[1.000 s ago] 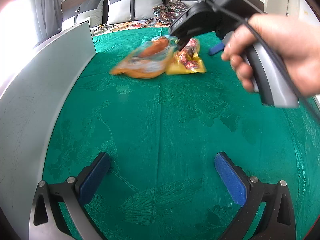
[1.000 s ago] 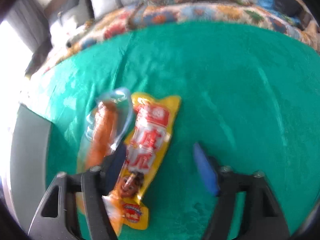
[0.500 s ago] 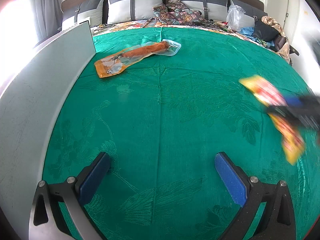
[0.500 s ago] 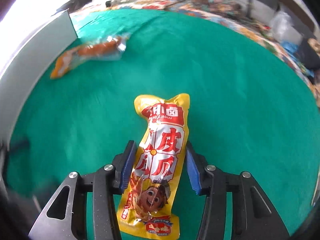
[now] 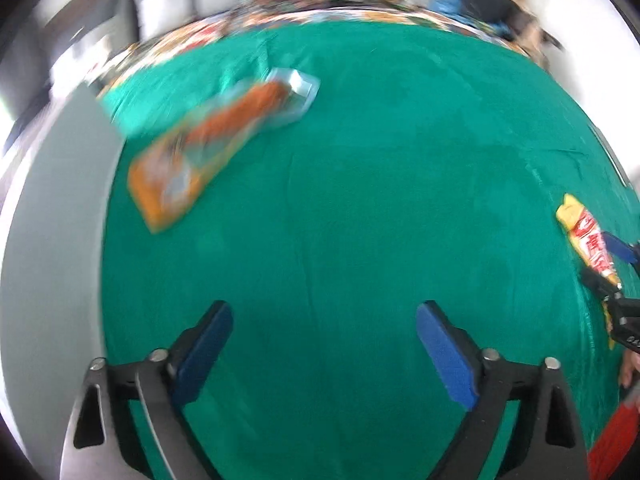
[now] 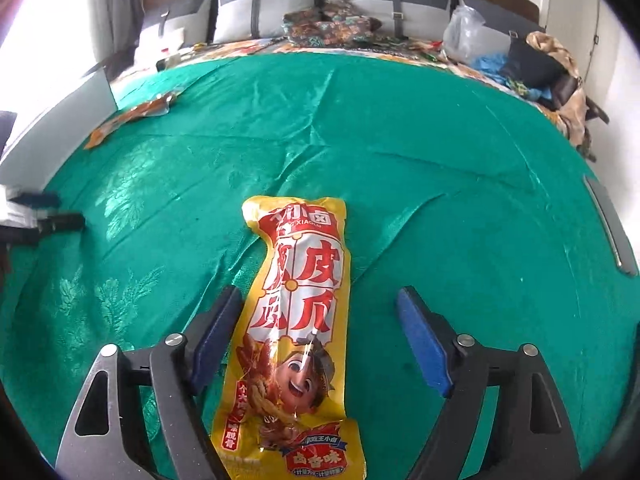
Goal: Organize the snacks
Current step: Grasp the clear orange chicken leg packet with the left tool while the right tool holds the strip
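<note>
Black fingers (image 6: pixel 216 340) carry blue pads, silver screws.

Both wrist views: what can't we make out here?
- Orange snack pack: print lost to motion blur in the left wrist view; small and far off in the right wrist view.
- Yellow snack pack: bottom cut by frame edge in the right wrist view.
- Right gripper: mostly cropped at the left wrist view's edge.

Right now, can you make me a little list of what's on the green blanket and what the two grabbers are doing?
surface: green cloth
yellow snack pack: lying flat between the right gripper fingers, not squeezed
right gripper: jaws opening
orange snack pack: far left, near the grey board
left gripper: jaws closing, nothing between them
</note>
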`<action>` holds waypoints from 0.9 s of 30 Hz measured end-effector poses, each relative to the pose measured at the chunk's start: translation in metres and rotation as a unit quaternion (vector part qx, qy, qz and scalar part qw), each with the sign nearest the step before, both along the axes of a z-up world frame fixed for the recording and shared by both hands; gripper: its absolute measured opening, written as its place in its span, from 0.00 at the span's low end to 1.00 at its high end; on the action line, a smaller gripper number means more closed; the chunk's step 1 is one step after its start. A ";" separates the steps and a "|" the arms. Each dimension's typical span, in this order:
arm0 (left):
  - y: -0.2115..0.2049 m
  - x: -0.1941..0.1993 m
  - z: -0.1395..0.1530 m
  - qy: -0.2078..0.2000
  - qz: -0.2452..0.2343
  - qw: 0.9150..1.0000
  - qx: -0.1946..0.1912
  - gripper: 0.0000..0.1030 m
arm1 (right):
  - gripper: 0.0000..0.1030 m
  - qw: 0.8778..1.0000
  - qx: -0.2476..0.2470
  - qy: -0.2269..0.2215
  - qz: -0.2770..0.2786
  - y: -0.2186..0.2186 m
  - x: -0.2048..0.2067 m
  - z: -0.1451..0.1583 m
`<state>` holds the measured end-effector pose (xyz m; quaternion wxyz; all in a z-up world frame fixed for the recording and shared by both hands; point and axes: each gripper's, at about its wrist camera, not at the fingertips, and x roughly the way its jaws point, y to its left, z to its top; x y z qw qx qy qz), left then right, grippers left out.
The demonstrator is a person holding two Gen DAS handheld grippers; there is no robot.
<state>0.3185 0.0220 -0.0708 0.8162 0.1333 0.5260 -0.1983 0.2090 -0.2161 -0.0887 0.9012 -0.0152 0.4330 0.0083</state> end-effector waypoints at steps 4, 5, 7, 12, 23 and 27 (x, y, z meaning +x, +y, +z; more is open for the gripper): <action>-0.012 0.057 0.031 -0.009 -0.090 0.996 0.023 0.90 | 0.81 1.000 0.003 0.000 -0.001 -0.002 -0.001 -0.001; -0.016 0.073 0.033 -0.011 -0.114 0.993 0.040 0.90 | 0.81 1.000 0.002 0.000 -0.001 -0.002 -0.001 -0.001; -0.021 0.107 0.023 -0.011 -0.147 0.985 0.086 0.90 | 0.81 1.000 0.003 0.000 -0.001 -0.002 -0.001 -0.001; -0.016 0.168 -0.013 0.022 -0.143 0.982 0.118 0.90 | 0.81 1.000 0.003 0.000 -0.001 -0.002 -0.001 -0.001; 0.002 0.158 -0.018 0.032 -0.051 0.998 -0.007 0.78 | 0.81 1.000 0.003 -0.001 -0.003 -0.006 -0.002 -0.002; -0.004 0.107 -0.016 0.032 -0.028 0.999 -0.002 0.68 | 0.81 1.000 0.003 -0.001 -0.004 -0.006 -0.002 -0.002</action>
